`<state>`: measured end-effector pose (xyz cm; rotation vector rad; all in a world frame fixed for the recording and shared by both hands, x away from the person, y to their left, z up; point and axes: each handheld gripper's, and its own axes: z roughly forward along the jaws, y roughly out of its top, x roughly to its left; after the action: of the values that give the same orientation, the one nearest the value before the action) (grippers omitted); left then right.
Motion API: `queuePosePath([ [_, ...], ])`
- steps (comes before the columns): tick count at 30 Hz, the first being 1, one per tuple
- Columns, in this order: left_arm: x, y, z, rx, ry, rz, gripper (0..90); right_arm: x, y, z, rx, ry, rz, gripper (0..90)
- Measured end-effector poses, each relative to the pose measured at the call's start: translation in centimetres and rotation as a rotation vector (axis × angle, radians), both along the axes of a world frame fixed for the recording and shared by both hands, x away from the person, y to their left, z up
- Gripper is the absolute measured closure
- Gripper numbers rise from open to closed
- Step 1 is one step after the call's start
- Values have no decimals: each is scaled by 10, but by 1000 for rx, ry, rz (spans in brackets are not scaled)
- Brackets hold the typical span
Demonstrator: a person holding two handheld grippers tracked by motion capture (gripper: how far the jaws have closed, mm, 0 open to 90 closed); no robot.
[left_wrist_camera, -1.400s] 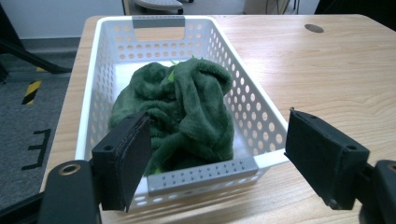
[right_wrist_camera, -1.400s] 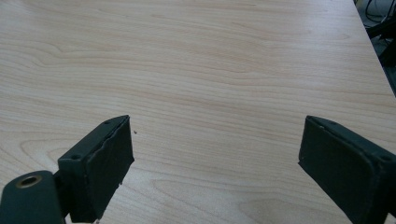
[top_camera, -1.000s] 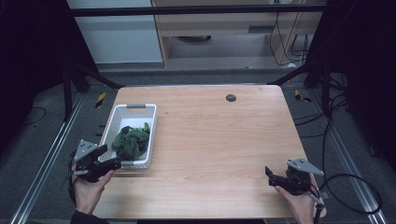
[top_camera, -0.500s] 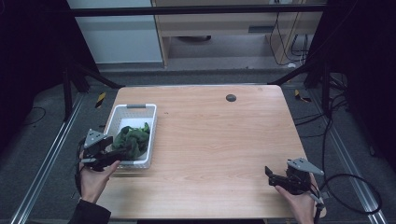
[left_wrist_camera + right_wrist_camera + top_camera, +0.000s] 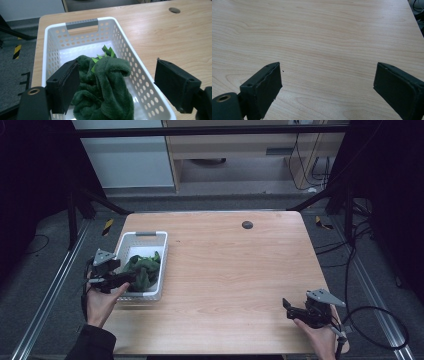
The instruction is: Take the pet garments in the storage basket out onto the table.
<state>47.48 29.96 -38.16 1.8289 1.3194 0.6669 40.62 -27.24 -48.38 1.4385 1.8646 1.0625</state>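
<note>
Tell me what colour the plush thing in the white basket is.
Dark green plush, with lighter green spiky bits; clearest in the left gripper view.

High view is pretty dim around the edges, the floor and both side borders go nearly black, while the wooden table (image 5: 225,265) in the middle is evenly lit. Gripper views are brighter and soft, with the near black jaws blurry at the bottom.
</note>
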Motion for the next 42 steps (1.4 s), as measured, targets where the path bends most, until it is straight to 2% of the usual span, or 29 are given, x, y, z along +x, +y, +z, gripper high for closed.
queuePosePath([
  [17,25,-5,-4,59,78,-20,173,2,0,-2,-4,19,9,72],
  [25,34,-7,-8,70,106,-21,154,2,0,-3,-4,24,13,69],
  [42,58,-9,-25,112,208,7,130,3,0,-3,3,34,21,58],
])
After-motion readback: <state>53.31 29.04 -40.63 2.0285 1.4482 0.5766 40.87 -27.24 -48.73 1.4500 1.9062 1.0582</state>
